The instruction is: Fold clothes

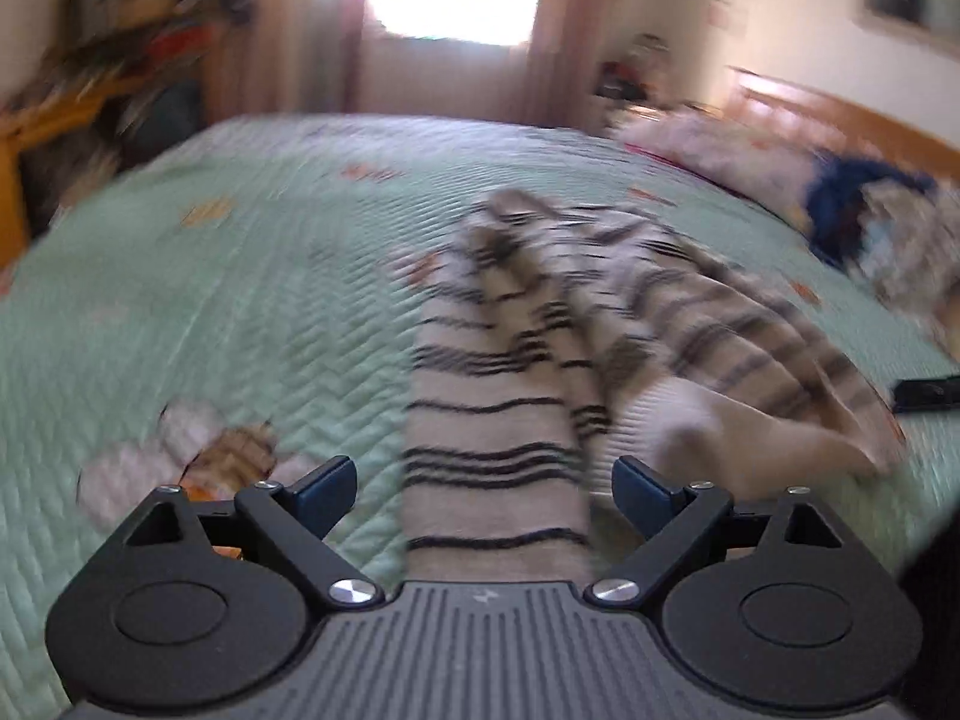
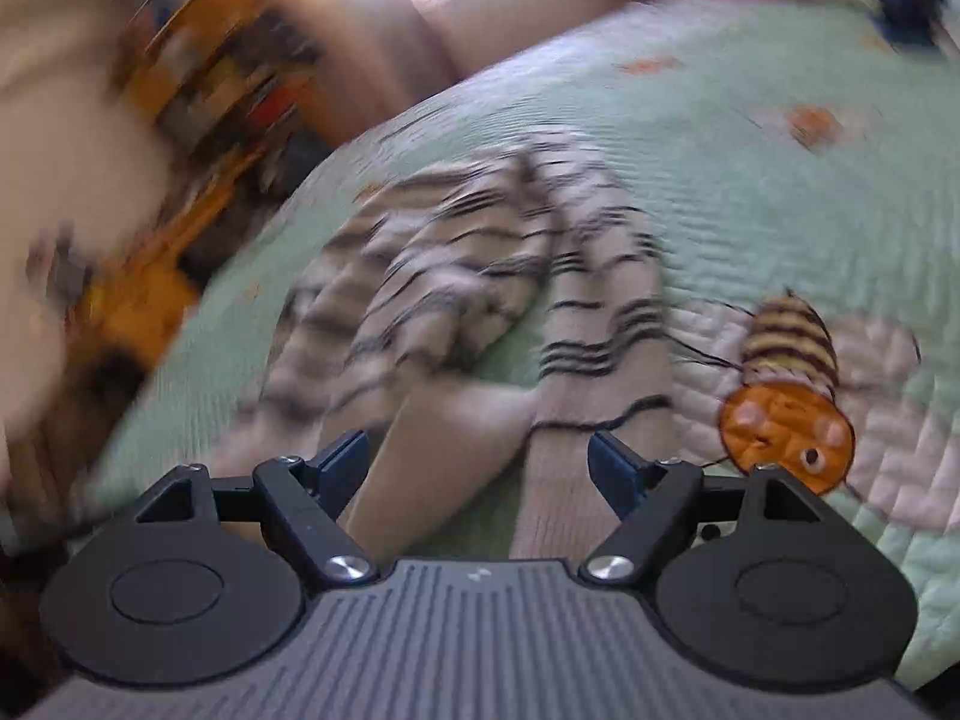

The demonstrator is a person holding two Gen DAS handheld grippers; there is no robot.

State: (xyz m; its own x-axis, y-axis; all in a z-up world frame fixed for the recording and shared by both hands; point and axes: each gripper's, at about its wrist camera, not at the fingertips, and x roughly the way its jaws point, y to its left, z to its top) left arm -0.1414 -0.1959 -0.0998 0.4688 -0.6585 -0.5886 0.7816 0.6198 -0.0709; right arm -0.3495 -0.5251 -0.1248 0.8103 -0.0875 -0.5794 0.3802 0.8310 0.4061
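A beige garment with thin black stripes [image 1: 510,396] lies crumpled on the green quilted bedspread [image 1: 240,300]. In the left wrist view one long striped part of it runs toward me and passes between the wide-apart fingers of my left gripper [image 1: 483,486], whose pads stand clear of the cloth. In the right wrist view the striped garment [image 2: 456,282] lies just ahead, with its plain beige end reaching between the spread fingers of my right gripper [image 2: 480,462]; those pads do not press on it either. Both views are blurred.
A stitched bee [image 2: 786,384] decorates the bedspread to the right of my right gripper. Pillows and a pile of blue and patterned clothes [image 1: 864,222] lie at the far right by the wooden headboard. A dark flat object [image 1: 927,393] rests near the right edge. Shelves [image 1: 120,30] stand beyond the bed.
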